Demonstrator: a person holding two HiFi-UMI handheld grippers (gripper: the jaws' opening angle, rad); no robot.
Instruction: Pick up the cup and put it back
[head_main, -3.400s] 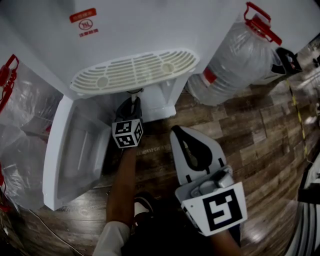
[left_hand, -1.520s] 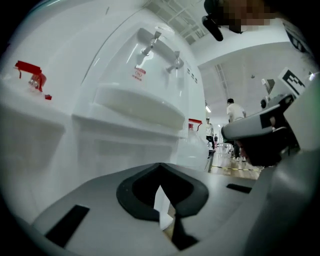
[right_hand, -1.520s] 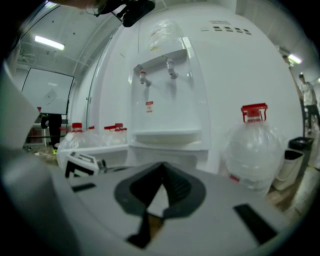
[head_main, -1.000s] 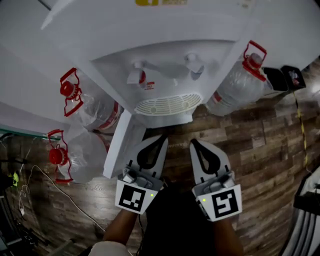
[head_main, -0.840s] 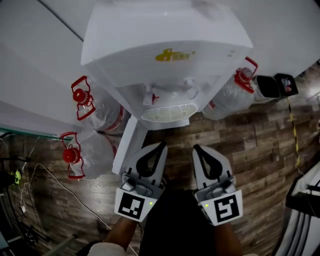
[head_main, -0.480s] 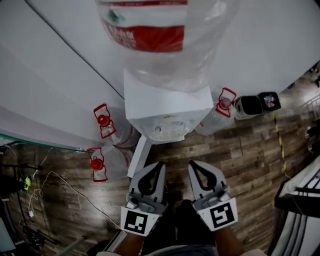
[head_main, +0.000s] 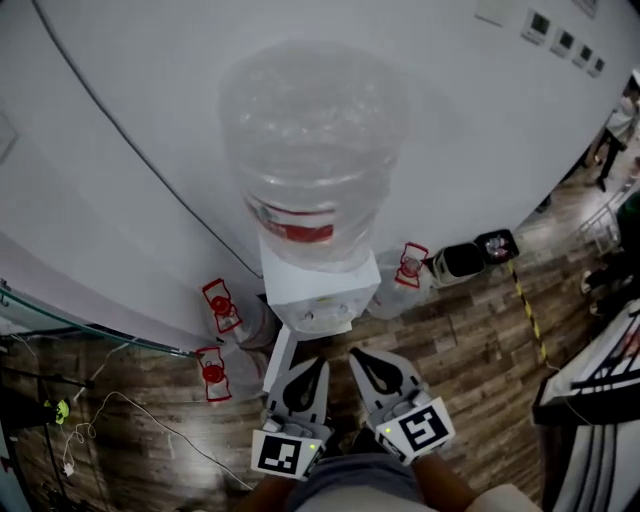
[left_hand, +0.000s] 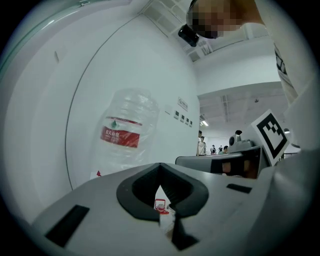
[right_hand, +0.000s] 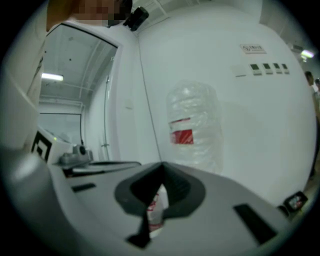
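Where the water bottle (head_main: 312, 150) tops the dispenser (head_main: 320, 296), red label (head_main: 295, 228) unreadable, left gripper (head_main: 316, 366) and right gripper (head_main: 358, 355) closed, empty.

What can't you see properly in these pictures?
- The cup: it shows in no view, so I can't tell where it is.
- The dispenser taps: head view, too small, tucked below the big bottle.
- Print on the bottle's label: too small in the left gripper view, blurred in the right gripper view.
- The floor bottles: head view, partly behind the dispenser; only their red handles are clear.
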